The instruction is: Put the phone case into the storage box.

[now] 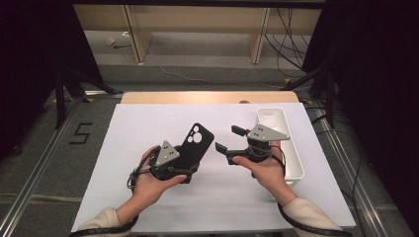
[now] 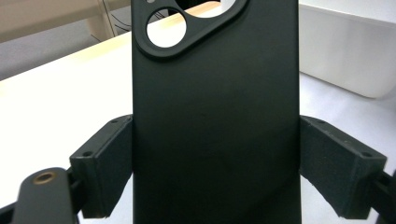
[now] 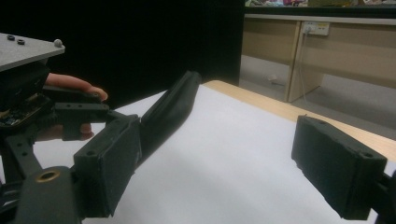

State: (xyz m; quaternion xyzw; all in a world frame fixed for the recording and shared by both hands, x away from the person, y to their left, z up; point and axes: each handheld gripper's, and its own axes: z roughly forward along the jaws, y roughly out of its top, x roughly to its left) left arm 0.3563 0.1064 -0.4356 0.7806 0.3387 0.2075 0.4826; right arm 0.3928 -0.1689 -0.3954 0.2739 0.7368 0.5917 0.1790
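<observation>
The left gripper [image 1: 190,165] has the matte black soft phone case [image 1: 196,144] clamped across its width, and in the left gripper view you can see why the jaws stand so far apart: each pad presses one long edge of the phone case [image 2: 215,116], so the wide spread is simply the width of the thing, not slack. The grip sits on the lower half, leaving the camera-cutout end free. I'd judge that's deliberate, the bare upper part is what the other tool could take or steer.

Over on the other side, the right gripper [image 1: 230,138] is spread wide with nothing between its pads, hanging just beside the case and apart from it. In the right gripper view the left gripper [image 3: 79,114] shows beyond the near jaw, the case [image 3: 168,109] rises slanted off the white table cover [image 3: 224,163], and the right gripper [image 3: 224,172] is aimed at its edge, lined up for a hand-over or a second hold, by my reading.

The case's long axis runs away from the person and leans to the right in the high view, lifted at the far end. The cutout end points away, toward the wooden table edge [image 1: 207,97]. The white rectangular plastic bin [image 1: 286,143] waits just behind the right hand, looks empty, and seems the likely destination
</observation>
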